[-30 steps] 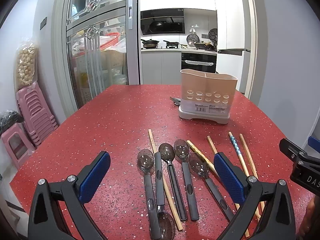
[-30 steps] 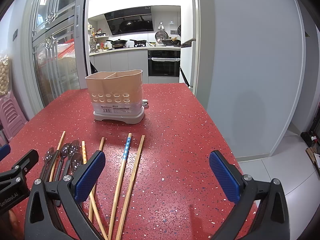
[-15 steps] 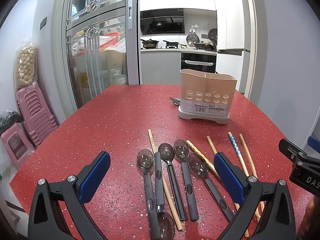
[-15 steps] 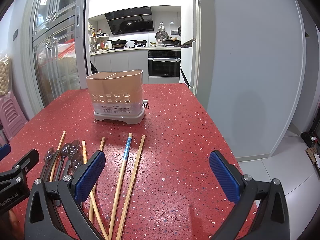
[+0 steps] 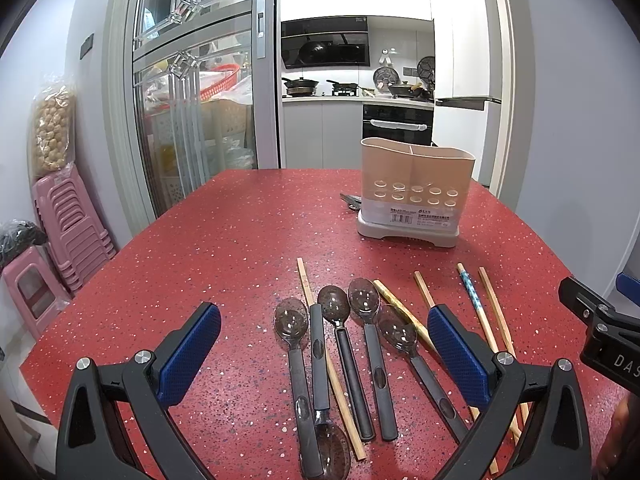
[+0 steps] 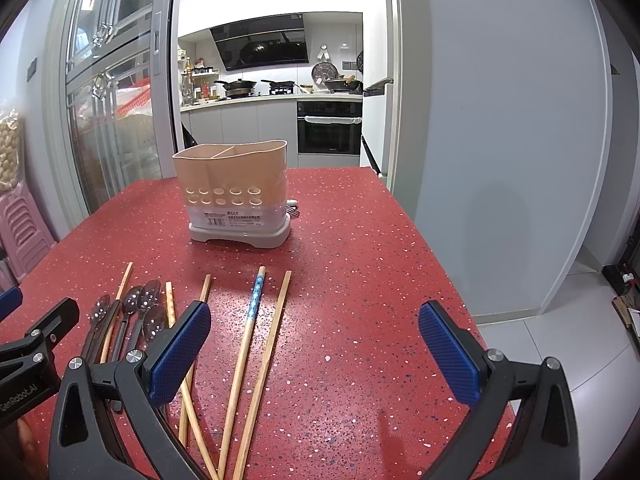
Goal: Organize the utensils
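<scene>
Several black-handled spoons (image 5: 344,344) lie side by side on the red speckled table (image 5: 224,248), with wooden chopsticks (image 5: 486,312) among and right of them. A beige two-compartment utensil holder (image 5: 416,192) stands farther back. My left gripper (image 5: 324,356) hovers open above the spoons with nothing between its blue pads. In the right wrist view the chopsticks (image 6: 264,340), one with a blue pattern, lie between the fingers of my right gripper (image 6: 316,352), which is open and empty. The spoons (image 6: 136,320) sit to its left, the holder (image 6: 236,196) beyond.
Some metal utensils (image 5: 350,202) lie behind the holder's left side. Pink stools (image 5: 60,224) stack at the left wall. The table's right edge (image 6: 448,272) drops to a tiled floor. The other gripper's black body (image 6: 28,352) shows at the left.
</scene>
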Motion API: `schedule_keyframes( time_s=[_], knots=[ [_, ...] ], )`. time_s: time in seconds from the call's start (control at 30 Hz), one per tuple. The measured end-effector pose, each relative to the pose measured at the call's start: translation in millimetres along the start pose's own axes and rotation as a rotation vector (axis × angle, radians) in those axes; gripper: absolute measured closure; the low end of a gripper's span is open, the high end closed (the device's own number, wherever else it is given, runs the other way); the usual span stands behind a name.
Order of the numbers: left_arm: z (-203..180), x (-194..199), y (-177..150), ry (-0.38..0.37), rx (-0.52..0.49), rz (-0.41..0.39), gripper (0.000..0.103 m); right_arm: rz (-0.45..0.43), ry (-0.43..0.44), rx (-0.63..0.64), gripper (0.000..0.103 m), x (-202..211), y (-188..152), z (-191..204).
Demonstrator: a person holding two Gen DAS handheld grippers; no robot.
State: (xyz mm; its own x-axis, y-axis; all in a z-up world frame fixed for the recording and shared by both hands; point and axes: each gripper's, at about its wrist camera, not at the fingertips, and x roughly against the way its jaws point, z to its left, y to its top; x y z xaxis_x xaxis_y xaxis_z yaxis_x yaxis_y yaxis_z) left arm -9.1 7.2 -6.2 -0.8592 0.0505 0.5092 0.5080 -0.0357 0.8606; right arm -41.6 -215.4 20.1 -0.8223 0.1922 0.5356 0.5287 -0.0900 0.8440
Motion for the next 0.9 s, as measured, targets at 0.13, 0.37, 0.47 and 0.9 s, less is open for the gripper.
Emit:
schedule_keyframes(
  time_s=[0.13, 0.37, 0.47, 0.9],
  knots=[
    [1.7, -0.8, 0.4, 0.002, 0.006, 0.004, 0.000, 0.002, 0.001, 0.001, 0.000, 0.1, -0.5, 1.0],
    [3.3, -2.6, 0.5, 0.006, 0.012, 0.010, 0.000, 0.001, 0.002, 0.001, 0.000, 1.3, -0.8, 1.7],
    [3.6, -2.6, 0.8, 0.007, 0.012, 0.008, 0.000, 0.001, 0.002, 0.001, 0.000, 1.7, -0.9, 1.7],
    [3.4, -4.1, -0.8, 0.007, 0.013, 0.017, 0.000, 0.004, 0.003, 0.004, 0.000, 2.7, -2.7, 4.9]
  ],
)
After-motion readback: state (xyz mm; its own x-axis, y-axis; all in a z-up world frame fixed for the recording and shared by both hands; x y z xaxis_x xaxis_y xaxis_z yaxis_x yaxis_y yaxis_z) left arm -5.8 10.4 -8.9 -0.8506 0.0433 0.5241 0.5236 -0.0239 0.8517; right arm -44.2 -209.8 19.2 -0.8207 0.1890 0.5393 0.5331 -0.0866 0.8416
